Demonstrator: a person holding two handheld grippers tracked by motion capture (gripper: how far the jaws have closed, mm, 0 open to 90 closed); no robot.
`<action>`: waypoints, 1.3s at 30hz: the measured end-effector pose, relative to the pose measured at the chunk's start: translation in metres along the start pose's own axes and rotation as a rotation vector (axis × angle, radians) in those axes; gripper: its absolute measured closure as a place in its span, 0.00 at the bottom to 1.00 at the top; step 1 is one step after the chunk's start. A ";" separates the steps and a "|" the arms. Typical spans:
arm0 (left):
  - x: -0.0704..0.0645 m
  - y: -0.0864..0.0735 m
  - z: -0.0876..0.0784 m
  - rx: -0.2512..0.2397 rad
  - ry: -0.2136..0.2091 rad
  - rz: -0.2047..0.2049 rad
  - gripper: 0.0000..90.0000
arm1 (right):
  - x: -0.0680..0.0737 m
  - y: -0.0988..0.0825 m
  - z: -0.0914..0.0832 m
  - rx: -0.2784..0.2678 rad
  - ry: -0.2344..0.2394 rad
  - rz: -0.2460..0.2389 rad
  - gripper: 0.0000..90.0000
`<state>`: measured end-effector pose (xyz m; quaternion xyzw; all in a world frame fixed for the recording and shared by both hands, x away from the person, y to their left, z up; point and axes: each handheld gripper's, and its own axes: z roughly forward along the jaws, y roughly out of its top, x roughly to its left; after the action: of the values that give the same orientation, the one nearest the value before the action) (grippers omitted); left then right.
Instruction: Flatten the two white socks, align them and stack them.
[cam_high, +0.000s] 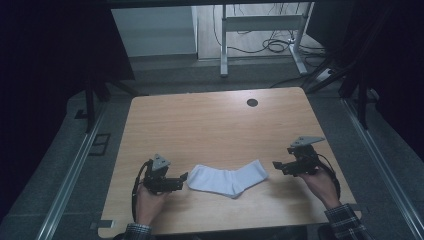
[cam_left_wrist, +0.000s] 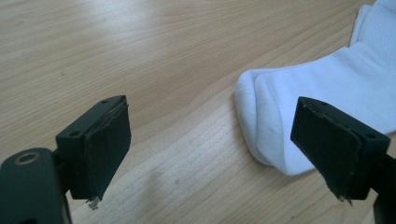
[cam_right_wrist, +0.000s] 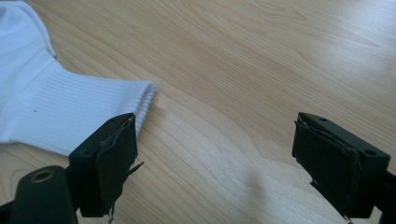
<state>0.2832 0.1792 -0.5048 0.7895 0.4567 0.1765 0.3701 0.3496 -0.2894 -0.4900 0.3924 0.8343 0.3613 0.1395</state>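
Left gripper sits at the near-left of the table, jaws spread wide with nothing between them. In the left gripper view the rounded toe end of the white socks lies just ahead and to the right of the gap, partly behind the right-hand jaw, no contact that I can see. Looks like two socks stacked, since two toe edges show there.

The white socks lie flat on the near-centre of the table, between the two grippers. Long axis runs left to right: toe at the left, heel bend near the middle, cuff angling slightly up and away at the right.

Right gripper is at the near-right, jaws also spread and empty. In the right gripper view the ribbed cuff sits just past the left-hand jaw, off to the left of the gap, apart from it.

Key relation: each gripper faces its own end of the socks along that axis. The left one looks nearer, close beside the toe; the right one has a small gap to the cuff. My read: either end could be pinched with a short inward move, left first.
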 end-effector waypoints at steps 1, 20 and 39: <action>0.000 -0.001 0.000 0.000 0.003 0.001 0.13 | -0.001 -0.001 -0.001 -0.001 -0.003 0.002 0.16; 0.013 -0.024 -0.002 0.035 0.040 0.018 0.12 | -0.028 -0.027 -0.002 0.022 -0.060 0.038 0.16; 0.018 -0.033 0.012 0.081 0.042 0.029 0.09 | -0.042 -0.044 0.013 0.080 -0.076 0.042 0.13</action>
<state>0.2810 0.1999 -0.5384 0.8064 0.4598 0.1795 0.3255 0.3594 -0.3338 -0.5322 0.4286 0.8337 0.3152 0.1478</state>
